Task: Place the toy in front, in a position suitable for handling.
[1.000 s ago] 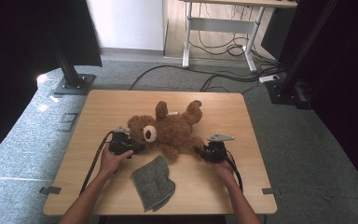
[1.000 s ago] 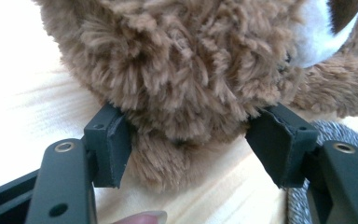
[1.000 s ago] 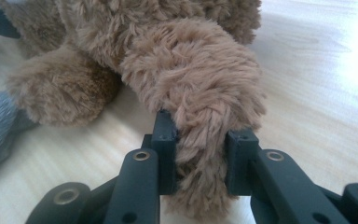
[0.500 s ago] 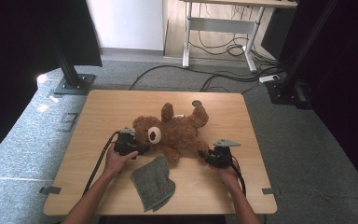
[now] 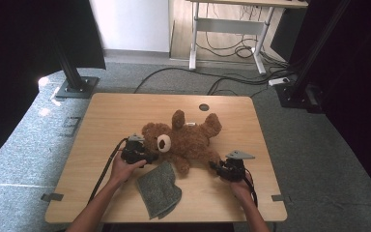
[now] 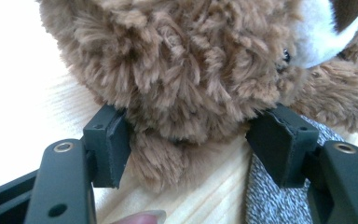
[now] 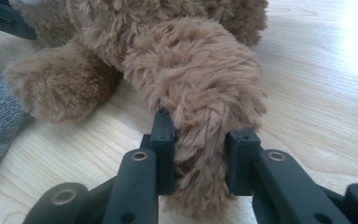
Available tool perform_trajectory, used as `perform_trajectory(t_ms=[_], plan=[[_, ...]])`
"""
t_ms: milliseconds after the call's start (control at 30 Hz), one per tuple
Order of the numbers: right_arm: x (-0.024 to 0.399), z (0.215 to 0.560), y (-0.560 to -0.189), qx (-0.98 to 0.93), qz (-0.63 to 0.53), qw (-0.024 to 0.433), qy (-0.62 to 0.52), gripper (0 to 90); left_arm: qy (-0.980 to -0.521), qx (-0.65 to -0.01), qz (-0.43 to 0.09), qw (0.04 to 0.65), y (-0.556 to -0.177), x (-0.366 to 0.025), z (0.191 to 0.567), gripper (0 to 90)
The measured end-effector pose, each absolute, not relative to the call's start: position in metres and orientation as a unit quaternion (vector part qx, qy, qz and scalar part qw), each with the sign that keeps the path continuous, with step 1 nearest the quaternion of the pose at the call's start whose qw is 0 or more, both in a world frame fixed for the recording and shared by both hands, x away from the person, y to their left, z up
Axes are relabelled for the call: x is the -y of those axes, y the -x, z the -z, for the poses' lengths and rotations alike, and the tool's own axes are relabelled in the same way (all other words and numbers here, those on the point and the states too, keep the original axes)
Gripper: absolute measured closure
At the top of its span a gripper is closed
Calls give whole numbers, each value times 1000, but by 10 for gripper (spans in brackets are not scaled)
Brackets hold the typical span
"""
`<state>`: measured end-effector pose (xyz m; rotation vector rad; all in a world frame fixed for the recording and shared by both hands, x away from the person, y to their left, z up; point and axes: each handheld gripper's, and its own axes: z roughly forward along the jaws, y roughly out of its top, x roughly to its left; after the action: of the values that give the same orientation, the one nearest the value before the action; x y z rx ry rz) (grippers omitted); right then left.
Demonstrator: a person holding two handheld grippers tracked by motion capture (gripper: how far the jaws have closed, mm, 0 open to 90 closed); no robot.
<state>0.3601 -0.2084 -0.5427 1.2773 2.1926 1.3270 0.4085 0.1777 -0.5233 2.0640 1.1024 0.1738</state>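
Note:
A brown teddy bear [image 5: 188, 140] lies on the wooden table [image 5: 121, 111], head to the left, legs to the right. My left gripper [image 5: 147, 155] stands open at the bear's head [image 6: 191, 70]; its jaws are wide apart, with their tips against the fur on either side of the head's lower edge. My right gripper [image 5: 217, 166] is shut on one of the bear's legs [image 7: 200, 93], the fur pinched between both pads [image 7: 165, 140]. A grey knitted cloth [image 5: 159, 191] lies flat in front of the bear, between my two hands.
A round dark cable hole [image 5: 203, 107] sits near the table's far edge. Black stands [image 5: 75, 79] rise from the floor at both far corners. Cables trail from both grippers toward the table's front edge.
The bear has turned and slid to the right: its legs swung from pointing far-right toward the right side. My right gripper moved right and nearer with the leg; the left followed the head.

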Motion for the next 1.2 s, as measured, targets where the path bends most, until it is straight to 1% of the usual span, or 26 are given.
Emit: perform_trajectory(t_ms=[300,467,500,533,567,600,633,667,700,733,800,867,967,1200], plan=[[207,542,-349,-765,-458,136,-432,692,-811,-430,-68,390,-403,-181,525,326],[208,544,-353,-759,-460,143,-438,654,-807,-435,-59,395,-406,-184,525,316],[209,544,-354,-758,-460,144,-439,635,-807,-434,-59,395,-406,-184,525,316],[209,545,-355,-755,-457,150,-446,575,-805,-437,-63,396,-406,-187,523,310],[210,545,-355,-753,-456,152,-449,550,-805,-437,-63,396,-406,-187,523,310],[210,545,-355,-753,-456,152,-449,550,-804,-438,-64,396,-405,-188,522,310],[210,545,-355,-752,-455,154,-451,520,-804,-440,-70,394,-404,-190,521,310],[210,543,-354,-752,-450,162,-454,464,-804,-440,-78,392,-402,-194,518,309],[210,543,-354,-752,-450,162,-454,464,-804,-440,-78,392,-402,-194,518,309],[210,540,-351,-750,-449,174,-454,419,-802,-443,-84,393,-399,-199,516,308],[209,536,-349,-748,-450,185,-451,389,-800,-445,-87,393,-397,-201,516,306],[209,532,-346,-746,-453,194,-448,379,-796,-449,-89,395,-395,-207,516,306],[210,530,-345,-743,-460,195,-445,374,-791,-456,-89,398,-392,-215,517,307],[210,529,-345,-739,-469,190,-444,371,-791,-455,-84,401,-388,-217,516,299]])
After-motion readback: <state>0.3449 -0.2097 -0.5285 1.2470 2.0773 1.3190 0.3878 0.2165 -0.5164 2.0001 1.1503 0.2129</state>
